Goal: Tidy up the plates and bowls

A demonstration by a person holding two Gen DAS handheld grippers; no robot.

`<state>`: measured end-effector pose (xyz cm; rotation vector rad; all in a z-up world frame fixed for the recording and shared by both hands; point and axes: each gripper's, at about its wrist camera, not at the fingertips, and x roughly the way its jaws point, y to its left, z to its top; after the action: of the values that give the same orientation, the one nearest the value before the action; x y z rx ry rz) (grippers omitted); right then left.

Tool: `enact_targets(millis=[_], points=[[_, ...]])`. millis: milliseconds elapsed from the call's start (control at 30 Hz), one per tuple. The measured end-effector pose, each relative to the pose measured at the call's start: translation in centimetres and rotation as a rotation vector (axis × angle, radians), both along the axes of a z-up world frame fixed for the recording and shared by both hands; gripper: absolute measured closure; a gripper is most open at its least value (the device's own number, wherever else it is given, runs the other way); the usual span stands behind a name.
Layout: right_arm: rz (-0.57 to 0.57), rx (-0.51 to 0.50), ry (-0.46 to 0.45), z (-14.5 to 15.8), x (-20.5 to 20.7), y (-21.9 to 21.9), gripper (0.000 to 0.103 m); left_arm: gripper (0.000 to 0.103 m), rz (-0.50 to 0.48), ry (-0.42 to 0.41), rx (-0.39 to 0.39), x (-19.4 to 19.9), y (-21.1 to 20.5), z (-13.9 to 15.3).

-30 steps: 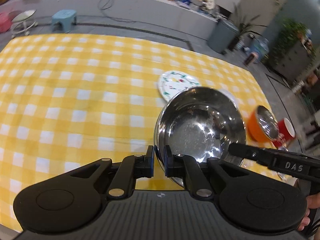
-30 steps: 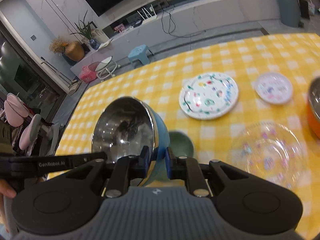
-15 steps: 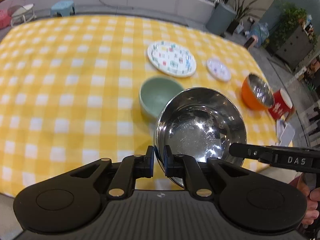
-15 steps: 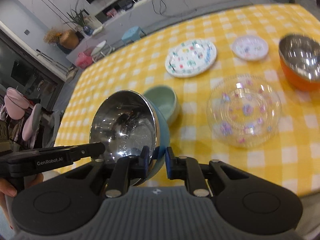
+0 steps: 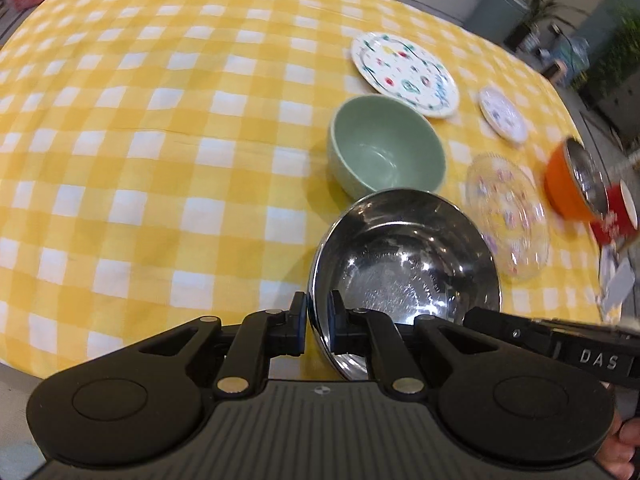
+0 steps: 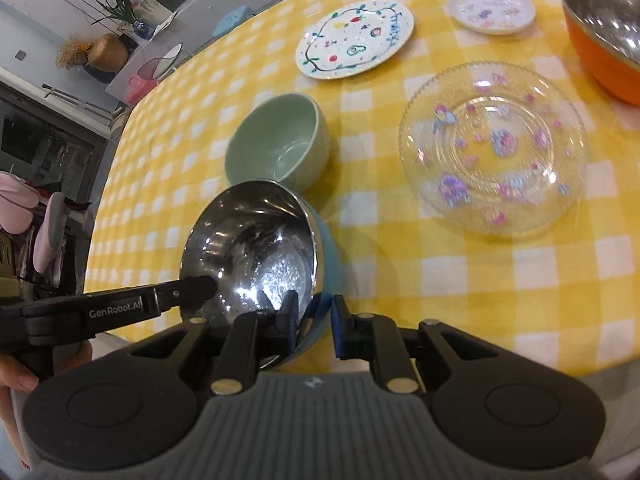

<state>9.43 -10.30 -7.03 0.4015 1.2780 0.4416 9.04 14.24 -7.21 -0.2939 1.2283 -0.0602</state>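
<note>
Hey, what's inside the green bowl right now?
Nothing shows inside the green bowl: its pale interior looks bare down to the bottom. The steel-lined blue bowl, held in front by both grippers, hides only part of its near outer wall.

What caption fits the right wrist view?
Both grippers pinch the steel bowl's rim above the checked cloth, near a green bowl and glass plate.

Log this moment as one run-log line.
left gripper: shut on steel bowl rim | right gripper: shut on same rim | green bowl: on table beyond | glass plate: right
</note>
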Motion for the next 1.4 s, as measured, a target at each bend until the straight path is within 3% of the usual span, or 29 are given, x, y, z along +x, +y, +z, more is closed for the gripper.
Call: enact_targets(millis=[300, 700, 1067, 1167, 1300, 1367, 1400], points=[[-0.036, -0.009, -0.042, -0.3, 2.4, -0.1, 0.09, 0.092, 0.041, -0.021, -0.043, 1.1, 0.4, -0.6], [-0.066, -0.016, -0.074, -0.1, 2.0, -0.6, 0.092, 0.089, 0.002, -0.029, -0.06, 0.9, -0.1, -1.1], [-0.043, -0.007, -0.041, 0.2, 1.1, -1.6, 0.092, 0.088, -0.036, -0.008, -0.11, 0.3, -0.1, -1.4], [-0.031, -0.02, -0.051, 0.2, 1.6, -1.4, 0.092, 0.082, -0.027, -0.007, -0.111, 0.3, -0.1, -1.6], [-0.025, -0.02, -0.08, 0.6, 1.5, -1.5, 0.091, 0.081, -0.03, -0.078, -0.052, 0.0, -0.3, -0.9], [-0.017, -0.032, -0.096, 0.9, 1.3, -1.7, 0.084, 0.072, -0.012, -0.103, -0.053, 0.0, 0.0, -0.6], [-0.017, -0.032, -0.106, 1.1, 1.2, -1.9, 0.084, 0.06, -0.003, -0.124, -0.045, -0.1, 0.0, -0.3]])
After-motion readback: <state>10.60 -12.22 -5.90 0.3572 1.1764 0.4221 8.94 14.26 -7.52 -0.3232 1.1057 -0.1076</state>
